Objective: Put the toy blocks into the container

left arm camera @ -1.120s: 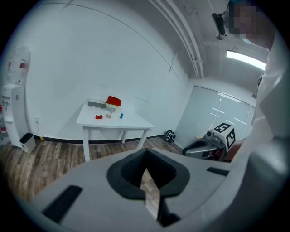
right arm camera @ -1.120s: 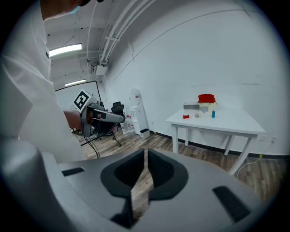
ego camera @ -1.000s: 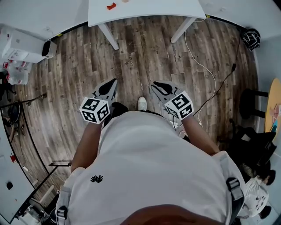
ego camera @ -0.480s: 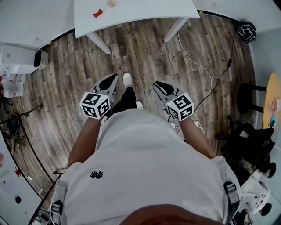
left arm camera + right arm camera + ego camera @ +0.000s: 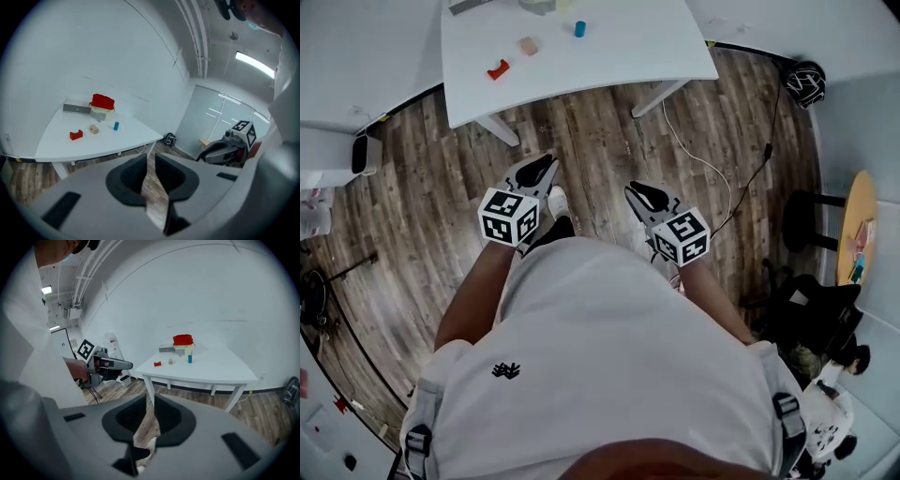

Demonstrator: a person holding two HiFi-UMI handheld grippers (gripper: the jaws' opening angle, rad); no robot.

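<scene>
Three toy blocks lie on a white table (image 5: 628, 47) ahead: a red notched block (image 5: 497, 69), a tan block (image 5: 528, 45) and a blue cylinder (image 5: 579, 28). The left gripper view shows the same red block (image 5: 76, 135), tan block (image 5: 94, 129) and blue cylinder (image 5: 116, 125) in front of a container (image 5: 101, 107) with a red top. My left gripper (image 5: 546, 165) is held over the floor, well short of the table; its jaws are opening by a narrow gap with nothing between them. My right gripper (image 5: 636, 192) hangs alongside, empty, its jaws nearly together.
A flat grey thing (image 5: 76, 108) lies beside the container. The floor is wood plank, with a cable (image 5: 703, 159) trailing at the right and a dark helmet-like object (image 5: 806, 82) by the wall. A round wooden table (image 5: 853, 234) and stools stand at the far right.
The person has stepped toward the white table, so more of its top and the blocks have come into view. Both grippers stay held in front of the body.
</scene>
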